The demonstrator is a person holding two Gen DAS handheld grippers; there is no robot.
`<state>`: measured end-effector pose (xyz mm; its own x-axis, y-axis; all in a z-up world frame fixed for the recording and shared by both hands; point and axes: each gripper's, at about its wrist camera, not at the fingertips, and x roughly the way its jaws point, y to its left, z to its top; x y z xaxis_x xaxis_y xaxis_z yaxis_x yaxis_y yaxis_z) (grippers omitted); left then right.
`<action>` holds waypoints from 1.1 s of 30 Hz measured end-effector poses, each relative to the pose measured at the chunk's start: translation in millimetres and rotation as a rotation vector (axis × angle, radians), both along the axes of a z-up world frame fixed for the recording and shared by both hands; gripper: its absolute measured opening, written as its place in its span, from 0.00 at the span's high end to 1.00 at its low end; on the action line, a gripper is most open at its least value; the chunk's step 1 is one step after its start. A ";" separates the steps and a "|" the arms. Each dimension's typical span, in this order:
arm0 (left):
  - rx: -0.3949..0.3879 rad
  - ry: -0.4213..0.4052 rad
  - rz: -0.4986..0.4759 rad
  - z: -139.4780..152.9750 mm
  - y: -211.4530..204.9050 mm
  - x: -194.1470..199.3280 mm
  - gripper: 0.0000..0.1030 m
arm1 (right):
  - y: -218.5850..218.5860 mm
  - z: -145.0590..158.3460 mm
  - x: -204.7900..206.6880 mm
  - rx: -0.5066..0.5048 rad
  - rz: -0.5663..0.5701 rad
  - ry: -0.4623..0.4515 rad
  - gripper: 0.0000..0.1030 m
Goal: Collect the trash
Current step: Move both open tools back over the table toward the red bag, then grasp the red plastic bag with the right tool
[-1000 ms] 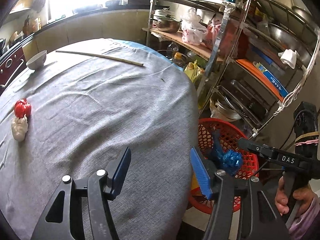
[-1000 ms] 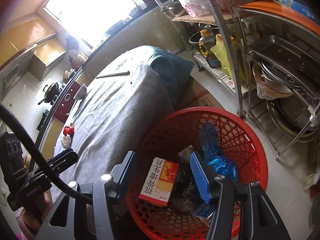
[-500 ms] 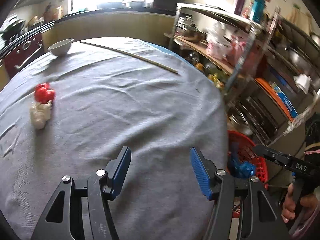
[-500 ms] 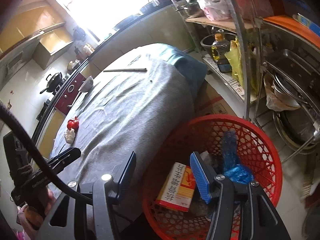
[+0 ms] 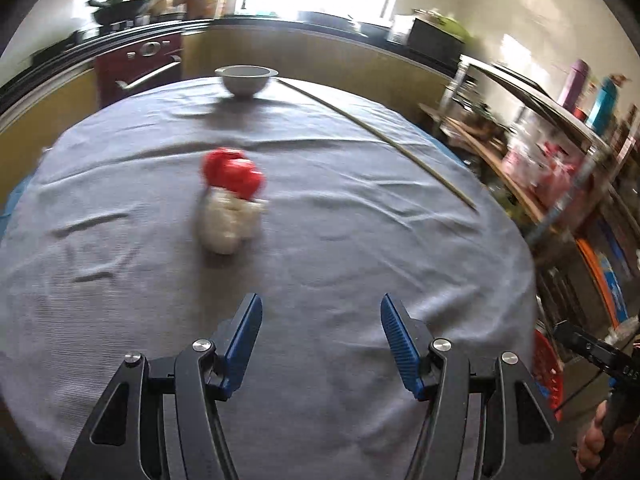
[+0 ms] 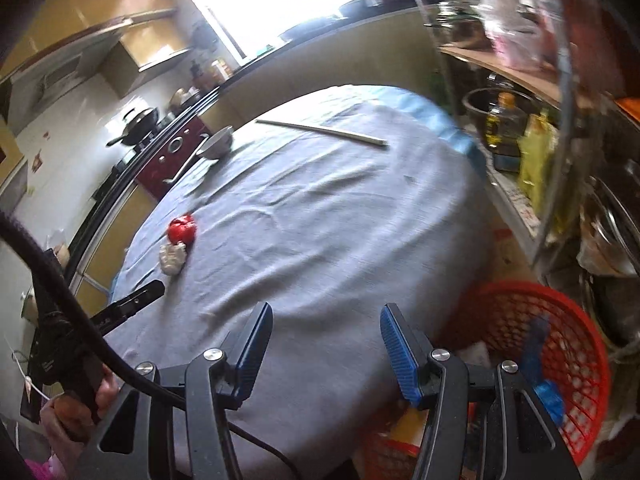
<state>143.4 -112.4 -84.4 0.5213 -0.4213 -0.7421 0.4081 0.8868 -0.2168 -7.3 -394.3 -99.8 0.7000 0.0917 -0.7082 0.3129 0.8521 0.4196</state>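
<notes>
Left hand-held gripper facing trash

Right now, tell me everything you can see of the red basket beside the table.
The red basket is a round plastic bin with an open lattice wall and a solid rim. It stands upright on the floor, close beside the draped table and in front of the metal rack. It already holds trash: crumpled blue plastic and pale scraps; the right gripper hides part of it. In the left wrist view only a sliver of it shows past the table edge.
</notes>
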 end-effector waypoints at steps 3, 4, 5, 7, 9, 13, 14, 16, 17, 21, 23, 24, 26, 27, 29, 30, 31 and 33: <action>0.014 -0.014 0.046 1.2 15.7 7.0 0.39 | 18.4 6.1 24.0 -0.021 0.051 -0.011 0.42; 0.022 -0.019 0.060 2.1 20.5 9.5 0.39 | 23.5 8.2 30.8 -0.027 0.066 -0.016 0.42; 0.030 -0.023 0.071 3.0 24.6 11.7 0.39 | 30.3 10.5 38.7 -0.036 0.084 -0.023 0.42; 0.039 -0.026 0.094 4.1 32.5 16.0 0.39 | 44.2 15.6 58.5 -0.049 0.124 -0.033 0.42; 0.037 -0.023 0.110 4.7 40.2 19.9 0.39 | 56.4 18.5 74.8 -0.050 0.153 -0.040 0.42; 0.036 -0.008 0.134 3.9 51.9 27.3 0.39 | 81.0 24.7 109.7 -0.054 0.220 -0.058 0.42; 0.036 0.000 0.141 2.9 54.7 29.5 0.39 | 84.9 25.4 115.4 -0.056 0.231 -0.059 0.42; 0.036 0.015 0.158 -0.1 60.1 35.2 0.39 | 97.0 26.2 131.8 -0.068 0.263 -0.063 0.42; 0.036 0.019 0.163 -1.0 62.8 36.8 0.39 | 102.7 26.2 140.2 -0.075 0.276 -0.063 0.42; 0.028 0.045 0.198 -5.3 76.6 46.9 0.39 | 118.6 25.9 175.4 -0.043 0.321 -0.061 0.42; 0.024 0.063 0.216 -8.8 83.1 52.9 0.39 | 128.6 26.7 195.5 -0.039 0.348 -0.062 0.42; 0.022 0.071 0.224 -10.6 86.0 55.3 0.39 | 134.0 26.5 205.4 -0.047 0.361 -0.059 0.42; 0.016 0.092 0.242 -15.2 93.8 60.7 0.39 | 141.9 24.1 220.8 -0.054 0.381 -0.050 0.42; 0.014 0.103 0.252 -17.9 98.2 63.4 0.39 | 147.8 22.3 231.7 -0.052 0.396 -0.043 0.42; 0.008 0.121 0.264 -21.8 104.4 67.4 0.39 | 157.6 18.3 249.0 -0.046 0.419 -0.028 0.42; 0.005 0.128 0.268 -23.6 107.5 69.1 0.39 | 163.3 14.7 259.8 -0.046 0.431 -0.016 0.42; 0.005 0.133 0.273 -25.2 110.5 70.7 0.39 | 166.7 12.1 266.9 -0.046 0.434 -0.009 0.42; 0.008 0.139 0.282 -27.9 115.6 73.5 0.39 | 175.7 4.4 285.1 -0.036 0.448 0.007 0.42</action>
